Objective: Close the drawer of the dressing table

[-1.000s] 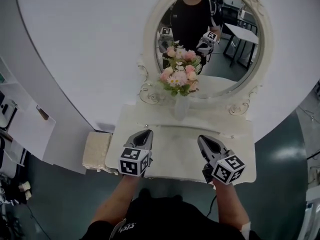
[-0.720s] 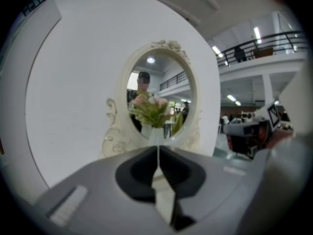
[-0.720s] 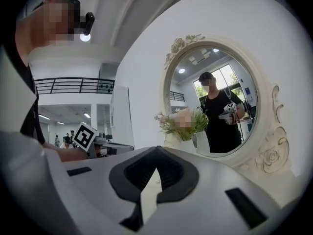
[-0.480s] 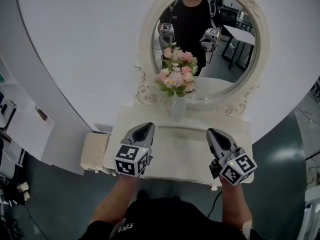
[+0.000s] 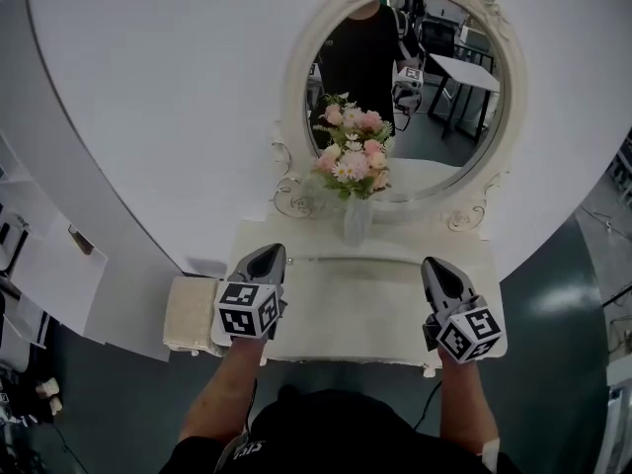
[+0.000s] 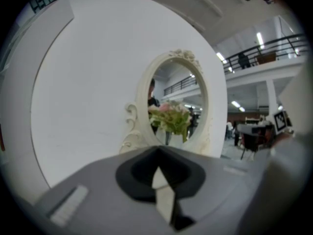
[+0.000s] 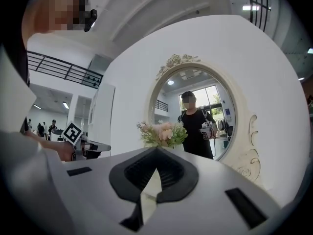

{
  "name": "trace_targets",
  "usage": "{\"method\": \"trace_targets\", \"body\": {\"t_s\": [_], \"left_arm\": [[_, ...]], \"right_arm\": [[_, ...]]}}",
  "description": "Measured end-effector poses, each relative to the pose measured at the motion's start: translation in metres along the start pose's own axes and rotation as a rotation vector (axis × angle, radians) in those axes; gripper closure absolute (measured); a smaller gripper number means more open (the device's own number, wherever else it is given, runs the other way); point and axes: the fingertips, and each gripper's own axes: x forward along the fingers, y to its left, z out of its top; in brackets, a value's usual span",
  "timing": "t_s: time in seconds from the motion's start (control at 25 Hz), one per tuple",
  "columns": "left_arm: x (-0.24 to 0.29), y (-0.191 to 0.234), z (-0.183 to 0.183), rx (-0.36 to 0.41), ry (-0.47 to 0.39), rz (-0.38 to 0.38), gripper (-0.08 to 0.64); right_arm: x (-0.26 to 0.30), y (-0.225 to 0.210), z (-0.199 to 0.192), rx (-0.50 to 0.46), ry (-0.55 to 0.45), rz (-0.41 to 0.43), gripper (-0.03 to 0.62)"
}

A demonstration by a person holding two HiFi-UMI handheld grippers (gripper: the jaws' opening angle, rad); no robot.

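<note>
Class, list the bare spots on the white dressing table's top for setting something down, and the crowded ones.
Free: the middle of the white tabletop, between the glass vase of pink flowers and the front edge. Crowded: back centre, around the vase below the oval white mirror.

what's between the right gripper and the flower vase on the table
Only bare white tabletop, as the head view shows. The right gripper is near the front edge and the vase stands at the back.

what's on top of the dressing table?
A vase of flowers at the back, by the mirror. Spots under the left tool and right tool are covered.
</note>
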Motion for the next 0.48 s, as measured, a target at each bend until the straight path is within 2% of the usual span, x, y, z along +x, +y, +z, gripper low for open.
{"method": "trace_targets", "body": {"t_s": [0.16, 0.48], "left_arm": [[0.000, 0.009, -0.005, -0.032, -0.004, 0.004, 0.549], [-0.005, 0.006, -0.002, 0.028, 0.001, -0.020, 0.549]], "right_arm": [[0.010, 0.012, -0.005, 0.005, 0.005, 0.001, 0.600], [0.015, 0.025, -0.009, 0.001, 0.020, 0.013, 0.600]]}}
